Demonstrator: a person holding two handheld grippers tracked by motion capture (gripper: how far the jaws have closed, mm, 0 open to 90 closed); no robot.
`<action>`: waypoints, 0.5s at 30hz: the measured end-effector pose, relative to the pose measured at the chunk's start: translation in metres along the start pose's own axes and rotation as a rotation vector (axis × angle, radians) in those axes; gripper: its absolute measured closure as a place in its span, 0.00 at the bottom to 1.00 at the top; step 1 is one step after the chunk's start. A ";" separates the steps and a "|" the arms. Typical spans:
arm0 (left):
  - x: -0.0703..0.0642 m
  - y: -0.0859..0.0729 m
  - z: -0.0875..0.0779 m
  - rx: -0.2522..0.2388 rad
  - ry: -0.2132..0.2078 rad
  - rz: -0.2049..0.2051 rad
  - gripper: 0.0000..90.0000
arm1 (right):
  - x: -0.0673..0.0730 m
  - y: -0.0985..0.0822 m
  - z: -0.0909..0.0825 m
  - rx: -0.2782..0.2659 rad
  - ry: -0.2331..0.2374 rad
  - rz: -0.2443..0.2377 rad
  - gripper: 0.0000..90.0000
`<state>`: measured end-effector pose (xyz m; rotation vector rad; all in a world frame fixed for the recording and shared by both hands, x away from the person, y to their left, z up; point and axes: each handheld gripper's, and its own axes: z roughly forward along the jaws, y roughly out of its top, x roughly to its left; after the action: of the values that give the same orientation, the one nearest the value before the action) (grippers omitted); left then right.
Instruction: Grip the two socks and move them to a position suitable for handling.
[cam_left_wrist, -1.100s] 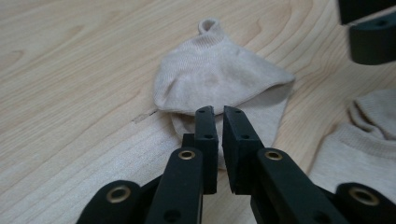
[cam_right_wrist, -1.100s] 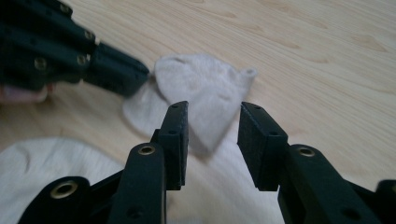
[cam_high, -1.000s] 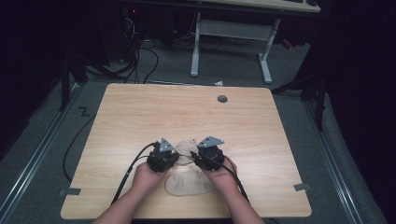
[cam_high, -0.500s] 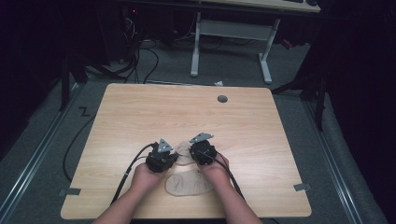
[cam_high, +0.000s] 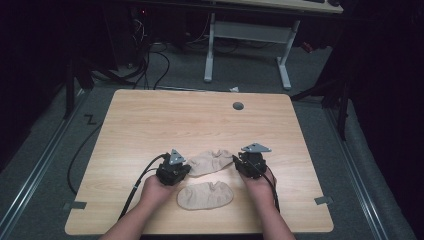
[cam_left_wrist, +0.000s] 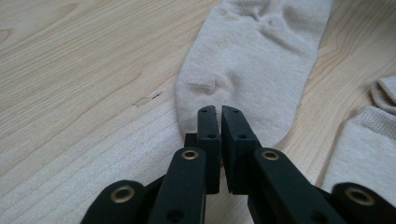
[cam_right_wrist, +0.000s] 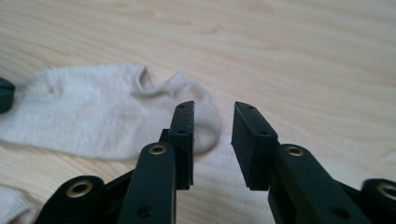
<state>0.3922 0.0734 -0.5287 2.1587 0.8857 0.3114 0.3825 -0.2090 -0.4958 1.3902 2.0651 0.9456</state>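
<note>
Two soft, light beige cotton ankle socks (cam_high: 212, 161) lie centre-frame on the pale wooden desk (cam_high: 150, 120); the left hand-held gripper (cam_left_wrist: 219, 122) pinches the upper sock's edge, while the right hand-held gripper's (cam_right_wrist: 212, 128) jaws, just opening, stand apart beside its opposite end.

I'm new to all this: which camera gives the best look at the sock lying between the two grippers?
The high view: the far sock shows whole there, apart from the near sock. The left gripper view shows one end of it beyond shut fingers; the right gripper view shows its other end by open fingers.

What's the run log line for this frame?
left gripper: shut on far sock | right gripper: open, jaws just opening, off far sock's other end | near sock: flat on table
</note>
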 end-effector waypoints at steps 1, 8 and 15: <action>0.000 0.000 0.000 0.000 0.001 0.001 0.96 | 0.002 0.002 -0.001 -0.012 0.002 0.001 0.77; 0.003 0.000 -0.001 -0.001 0.027 0.000 0.94 | 0.006 0.005 0.021 0.062 0.018 -0.023 0.77; 0.004 0.000 -0.001 -0.005 0.043 0.002 0.91 | 0.006 0.003 0.033 0.096 0.027 -0.018 0.77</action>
<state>0.3947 0.0768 -0.5285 2.1556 0.9054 0.3622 0.4051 -0.1933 -0.5148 1.4115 2.1652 0.8721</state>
